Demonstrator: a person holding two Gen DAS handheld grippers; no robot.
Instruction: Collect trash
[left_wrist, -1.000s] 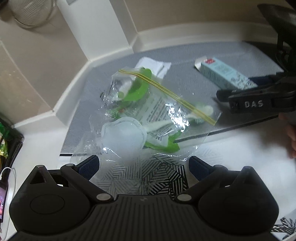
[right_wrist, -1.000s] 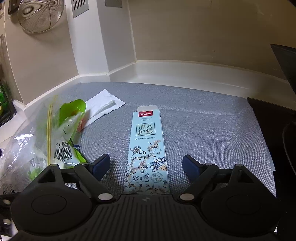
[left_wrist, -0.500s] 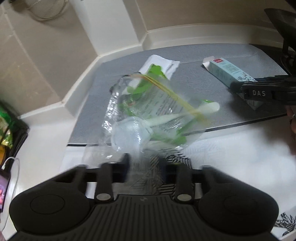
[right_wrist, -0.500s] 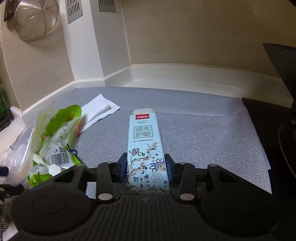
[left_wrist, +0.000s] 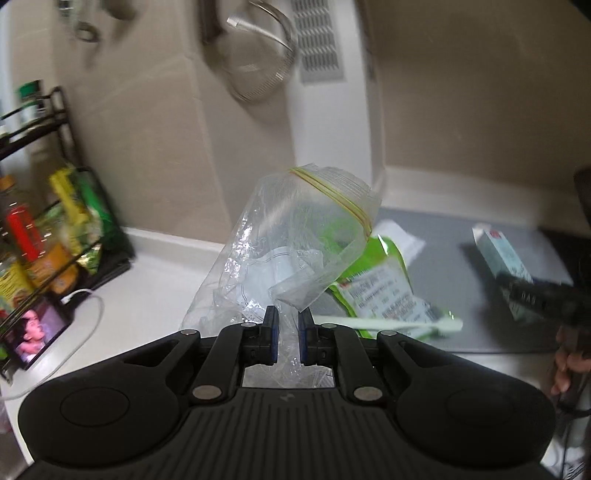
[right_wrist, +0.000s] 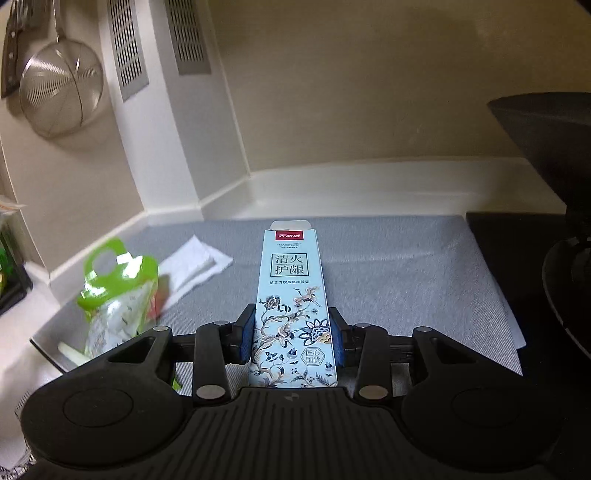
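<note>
A clear zip bag (left_wrist: 295, 229) with a yellow seal strip hangs lifted off the counter, crumpled film inside it. My left gripper (left_wrist: 283, 314) pinches its lower edge, jaws closing on the film. Below it lie a green snack packet (left_wrist: 380, 291) and a white stick (left_wrist: 406, 325) on the grey mat (left_wrist: 443, 243). A pale blue flowered carton (right_wrist: 291, 273) lies flat on the grey mat (right_wrist: 406, 266); my right gripper (right_wrist: 291, 328) is shut on its near end, a pad against each long side. The green packet (right_wrist: 114, 295) lies to its left.
A folded white napkin (right_wrist: 192, 266) lies behind the packet. A black pan (right_wrist: 546, 122) and cooktop fill the right. A wire strainer (right_wrist: 61, 96) hangs on the wall. A rack of bottles (left_wrist: 44, 236), a phone (left_wrist: 33, 328) with cable and a person's hand (left_wrist: 569, 365) edge the left view.
Left jaws went from wide open to pinched on the bag and lifted it; the green packet and stick stayed on the mat. Right jaws shut onto the carton.
</note>
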